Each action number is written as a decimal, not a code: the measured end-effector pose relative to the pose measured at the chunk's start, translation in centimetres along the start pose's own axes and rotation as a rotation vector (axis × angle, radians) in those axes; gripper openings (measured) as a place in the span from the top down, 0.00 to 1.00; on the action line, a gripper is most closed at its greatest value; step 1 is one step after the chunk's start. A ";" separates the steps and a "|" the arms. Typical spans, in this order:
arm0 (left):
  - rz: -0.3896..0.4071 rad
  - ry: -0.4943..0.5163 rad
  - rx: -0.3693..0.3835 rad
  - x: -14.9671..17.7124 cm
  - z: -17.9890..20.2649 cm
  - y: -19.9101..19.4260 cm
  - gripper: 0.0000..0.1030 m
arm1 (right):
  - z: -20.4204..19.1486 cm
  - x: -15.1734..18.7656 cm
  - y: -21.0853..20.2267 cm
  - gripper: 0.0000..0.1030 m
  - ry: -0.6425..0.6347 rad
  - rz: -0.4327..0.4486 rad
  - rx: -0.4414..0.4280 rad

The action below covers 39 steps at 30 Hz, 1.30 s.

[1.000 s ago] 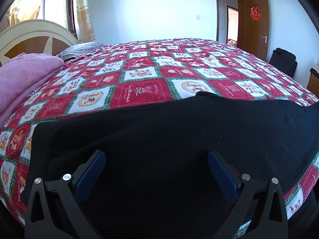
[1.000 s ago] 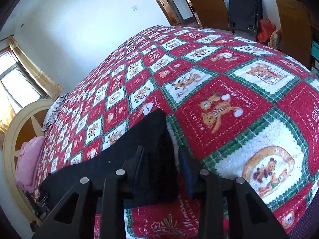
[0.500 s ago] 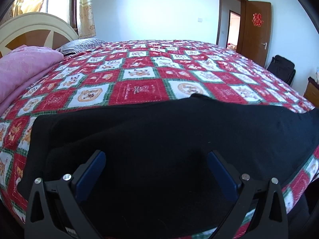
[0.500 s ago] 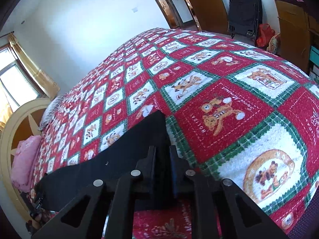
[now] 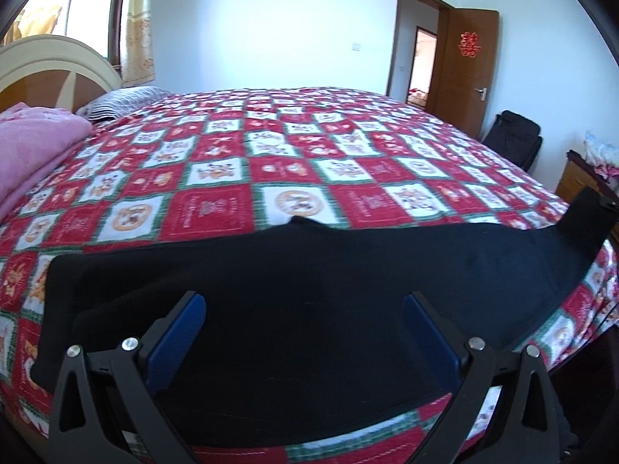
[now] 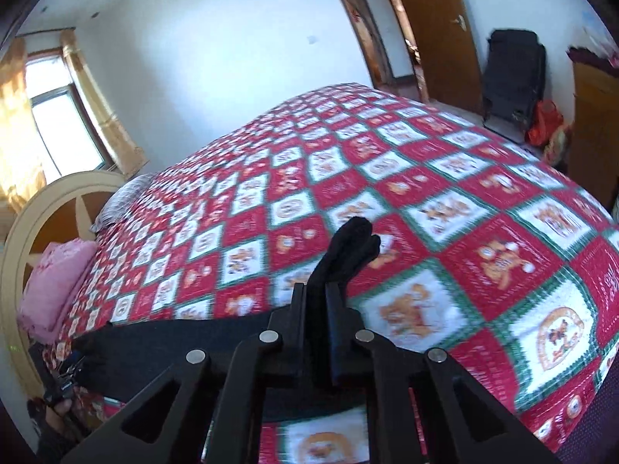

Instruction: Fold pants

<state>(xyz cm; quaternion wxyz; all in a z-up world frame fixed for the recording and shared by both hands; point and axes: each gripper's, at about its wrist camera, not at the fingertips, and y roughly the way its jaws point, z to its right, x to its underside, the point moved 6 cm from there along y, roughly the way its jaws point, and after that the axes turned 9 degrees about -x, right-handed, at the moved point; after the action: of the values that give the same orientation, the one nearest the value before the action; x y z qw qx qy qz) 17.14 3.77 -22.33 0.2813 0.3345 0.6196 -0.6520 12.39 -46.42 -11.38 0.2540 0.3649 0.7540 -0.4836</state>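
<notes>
**Only one end gripped: risk of a crooked, dragged fold**

Black pants [image 5: 309, 270] stretched long across the near edge of the bed, flat on the checked bedspread [image 5: 216, 208] for most of the length. One end pinched and held raised off the cover at the far right of the left wrist view; a dark tuft of cloth poking out past the tips in the right wrist view.

Right gripper [image 6: 316, 290] clamped together on that end of the pants, with fabric bunched thick between the blades. Left gripper [image 5: 305, 299] spread wide apart above the middle of the pants, pressing on nothing, blue pads [image 5: 182, 328] clear of the cloth.

Likely trouble from here:

- Carrying the raised end over with the rest unpinned: probably drags the whole garment along the cover instead of creasing it, given loose cloth on a soft, fuzzy surface.
- Bunched grip rather than a flat one: likely to twist the end, so the edges land out of line.
- Near hem close to the bed's edge: a pull toward the person may slide it off the mattress.
- Closing the left gripper where it hangs now: may catch one layer only, or a fold of the bedspread with it.

Pink blanket [image 5: 35, 147] and striped pillow [image 5: 127, 96] well apart from the pants, no obstacle.
</notes>
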 end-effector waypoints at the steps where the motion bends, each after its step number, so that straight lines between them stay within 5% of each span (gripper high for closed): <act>1: 0.001 0.000 0.007 0.0 0.2 -0.1 0.00 | -0.9 0.0 0.2 0.91 -0.013 -0.003 -0.010; 9: 0.002 -0.010 0.076 0.1 1.9 -0.3 0.00 | -10.7 2.2 4.8 0.92 -0.143 -0.078 -0.099; 16: -0.016 -0.005 0.153 0.3 3.5 -0.5 0.00 | -18.6 9.5 12.7 0.92 -0.260 -0.255 -0.162; 25: -0.046 -0.014 0.220 -0.3 6.1 0.4 0.00 | -21.6 16.4 17.2 0.91 -0.358 -0.471 -0.226; 31: -0.075 0.003 0.295 -1.0 10.0 0.8 0.00 | -18.4 13.5 11.0 0.79 -0.322 -0.351 -0.263; 35: -0.119 0.014 0.382 -1.2 14.2 1.4 0.01 | -12.4 10.1 8.5 0.58 -0.158 -0.179 -0.183; 39: -0.144 0.100 0.411 -1.2 19.0 2.1 0.16 | -9.2 9.2 7.9 0.57 -0.035 -0.077 -0.141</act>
<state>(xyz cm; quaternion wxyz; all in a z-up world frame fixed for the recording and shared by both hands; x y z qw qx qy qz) 17.91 -15.42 -22.52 0.1291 0.3716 0.5092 -0.7655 12.85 -33.13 -18.79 0.2734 0.3085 0.7950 -0.4450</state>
